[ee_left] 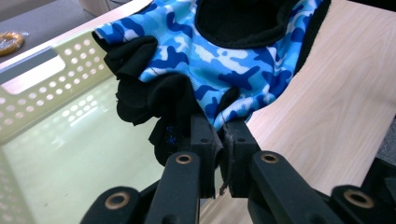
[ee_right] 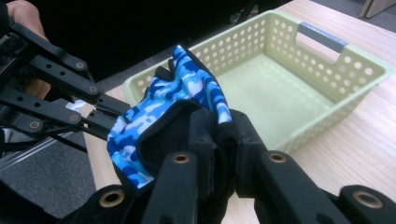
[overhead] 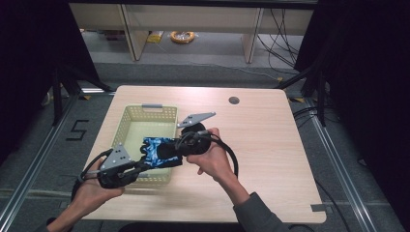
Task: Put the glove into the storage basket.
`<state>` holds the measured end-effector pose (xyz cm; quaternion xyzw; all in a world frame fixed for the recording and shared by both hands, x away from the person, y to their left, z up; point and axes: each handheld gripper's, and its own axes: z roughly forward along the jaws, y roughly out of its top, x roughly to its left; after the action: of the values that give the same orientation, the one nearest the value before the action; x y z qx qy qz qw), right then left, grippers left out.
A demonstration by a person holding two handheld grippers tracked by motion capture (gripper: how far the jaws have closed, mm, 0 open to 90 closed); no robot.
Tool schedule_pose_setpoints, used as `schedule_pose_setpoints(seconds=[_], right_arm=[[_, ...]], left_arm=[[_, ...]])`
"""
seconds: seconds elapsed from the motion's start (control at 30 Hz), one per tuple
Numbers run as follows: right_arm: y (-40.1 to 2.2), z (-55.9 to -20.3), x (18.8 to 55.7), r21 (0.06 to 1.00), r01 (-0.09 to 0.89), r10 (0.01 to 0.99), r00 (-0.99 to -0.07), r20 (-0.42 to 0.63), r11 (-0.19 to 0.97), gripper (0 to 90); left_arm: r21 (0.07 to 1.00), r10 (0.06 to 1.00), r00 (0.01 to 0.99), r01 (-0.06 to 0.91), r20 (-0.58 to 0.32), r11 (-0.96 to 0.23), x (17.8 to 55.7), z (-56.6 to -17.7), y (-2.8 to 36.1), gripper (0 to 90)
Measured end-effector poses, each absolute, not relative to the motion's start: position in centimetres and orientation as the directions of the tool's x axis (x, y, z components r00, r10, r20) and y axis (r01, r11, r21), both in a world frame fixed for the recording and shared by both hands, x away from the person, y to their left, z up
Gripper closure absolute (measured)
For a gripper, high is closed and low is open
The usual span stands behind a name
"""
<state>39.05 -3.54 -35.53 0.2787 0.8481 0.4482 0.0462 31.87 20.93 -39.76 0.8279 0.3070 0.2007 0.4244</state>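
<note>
A blue camouflage glove (overhead: 159,151) with black trim hangs stretched between my two grippers, above the near right corner of a pale green basket (overhead: 126,121). My left gripper (overhead: 143,165) is shut on the glove's finger end; in the left gripper view its jaws (ee_left: 219,128) pinch the blue fabric (ee_left: 224,60) over the basket's floor (ee_left: 70,154). My right gripper (overhead: 175,147) is shut on the black cuff; in the right gripper view it (ee_right: 217,126) clamps the glove (ee_right: 187,88). The left gripper (ee_right: 109,114) holds the far end there.
The basket (ee_right: 299,88) has perforated walls, a grey handle bar at its far end and nothing inside. It sits on the left part of a light wooden table (overhead: 270,145) with a round cable hole (overhead: 234,100) at the back. Dark floor surrounds the table.
</note>
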Motion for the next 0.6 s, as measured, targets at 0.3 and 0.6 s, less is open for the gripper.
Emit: schedule_pose_setpoints(seconds=[0.3, 0.6], right_arm=[[-0.4, -36.9, 41.1, 0.768, 0.466, 0.508, -0.834, 0.215, 0.440, 81.6], [1.6, -38.9, 42.9, 0.744, 0.501, 0.516, -0.821, 0.246, 0.443, 81.6]], left_arm=[[0.802, 0.699, 0.712, 0.375, 0.072, -0.465, 33.4, -40.6, 23.8, 83.8], [0.794, 0.714, 0.699, 0.412, 0.039, -0.447, 34.6, -42.1, 25.3, 83.8]])
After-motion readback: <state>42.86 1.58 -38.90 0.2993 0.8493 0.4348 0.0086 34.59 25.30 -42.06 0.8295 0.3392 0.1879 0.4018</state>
